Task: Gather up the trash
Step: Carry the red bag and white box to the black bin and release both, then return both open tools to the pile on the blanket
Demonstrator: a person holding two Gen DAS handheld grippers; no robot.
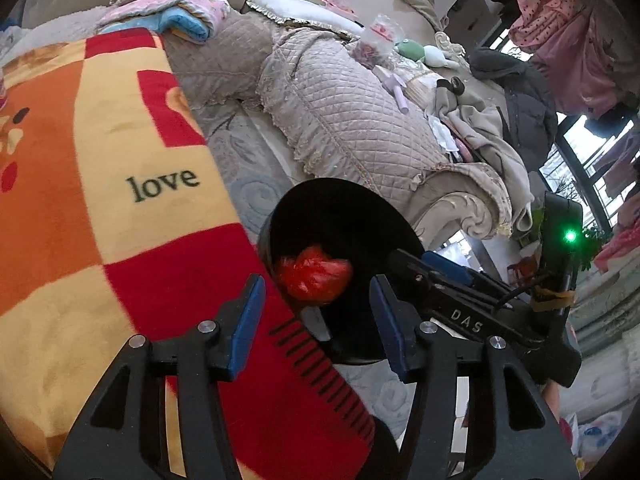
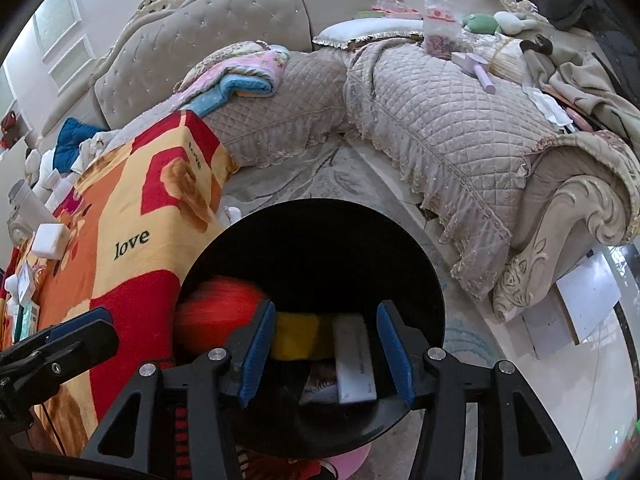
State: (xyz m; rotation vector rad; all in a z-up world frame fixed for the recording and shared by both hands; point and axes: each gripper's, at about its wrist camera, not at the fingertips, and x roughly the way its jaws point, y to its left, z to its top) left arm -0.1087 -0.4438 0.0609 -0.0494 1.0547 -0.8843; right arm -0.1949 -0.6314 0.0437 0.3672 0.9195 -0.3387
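Note:
A round black trash bin (image 1: 340, 208) stands on the floor beside a table draped in an orange, yellow and red "love" blanket (image 1: 100, 184). A crumpled red plastic piece (image 1: 316, 276) is over the bin's mouth, just ahead of my open, empty left gripper (image 1: 318, 320). In the right wrist view the bin (image 2: 316, 240) sits right below my open right gripper (image 2: 326, 354). Inside it lie a blurred red piece (image 2: 220, 312), a yellow item (image 2: 298, 336) and a white flat packet (image 2: 356, 364). The right gripper body (image 1: 472, 308) shows in the left wrist view.
A quilted beige sofa (image 2: 440, 120) wraps around the far side, strewn with clothes, a folded blanket (image 2: 240, 76) and a plastic bag (image 2: 438, 28). Small white boxes and bottles (image 2: 48, 240) sit on the blanket-covered table. White boards (image 2: 580, 304) lean by the sofa arm.

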